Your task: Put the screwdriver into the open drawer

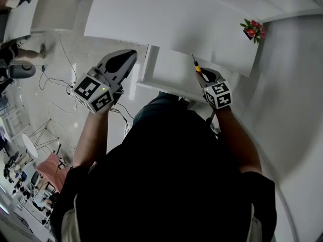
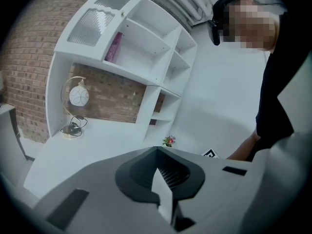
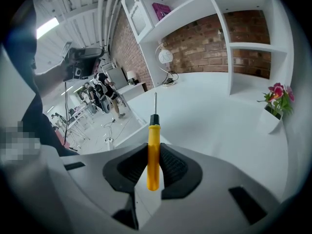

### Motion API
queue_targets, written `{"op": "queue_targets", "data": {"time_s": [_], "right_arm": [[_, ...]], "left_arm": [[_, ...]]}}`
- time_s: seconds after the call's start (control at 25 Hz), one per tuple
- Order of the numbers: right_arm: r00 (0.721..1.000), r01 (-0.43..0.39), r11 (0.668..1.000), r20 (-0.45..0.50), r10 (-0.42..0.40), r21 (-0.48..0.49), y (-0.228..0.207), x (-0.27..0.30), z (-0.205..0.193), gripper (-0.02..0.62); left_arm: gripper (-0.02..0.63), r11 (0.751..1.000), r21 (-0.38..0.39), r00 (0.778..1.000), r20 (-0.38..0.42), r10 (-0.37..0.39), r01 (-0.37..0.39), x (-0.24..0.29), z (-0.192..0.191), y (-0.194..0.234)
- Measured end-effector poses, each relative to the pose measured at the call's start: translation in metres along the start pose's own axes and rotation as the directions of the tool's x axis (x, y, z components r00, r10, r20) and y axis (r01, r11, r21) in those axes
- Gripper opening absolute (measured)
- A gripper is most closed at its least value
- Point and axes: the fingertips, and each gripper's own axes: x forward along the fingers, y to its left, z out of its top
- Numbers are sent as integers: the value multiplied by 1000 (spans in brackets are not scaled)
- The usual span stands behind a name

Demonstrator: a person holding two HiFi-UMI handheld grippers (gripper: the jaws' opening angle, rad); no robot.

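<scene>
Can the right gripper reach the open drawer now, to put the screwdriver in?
Probably yes: the right gripper, shut on the screwdriver, is right by the open drawer at its right end, and nothing shows between them.

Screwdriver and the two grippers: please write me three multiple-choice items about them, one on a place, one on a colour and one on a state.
1. Where is the screwdriver?
A) lying on the desk
B) between the jaws of the right gripper
C) standing in the flower pot

2. What colour is its handle?
A) red
B) blue
C) yellow

3. How is the left gripper?
A) shut, with nothing in it
B) wide open
C) shut on the screwdriver

Answers:
1 B: the right gripper view shows both pads pressed on the handle, with the shaft pointing away.
2 C: the handle is yellow, with a black collar below the metal shaft.
3 A: in the left gripper view the jaws meet and nothing stands between them.
</scene>
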Motion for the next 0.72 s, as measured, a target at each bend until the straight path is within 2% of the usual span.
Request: {"op": "queue_targets", "data": {"time_s": [0.16,0.72], "right_arm": [[1000,-1,1000,-23,1,3,1,8,-10,84],[992,-37,996,-122,27,-83,2,44,-40,84]], "left_arm": [[15,1000,-7,1000,-11,4,-5,0,-1,3],[15,999,-31,999,-29,33,-34,-2,-13,19]]}}
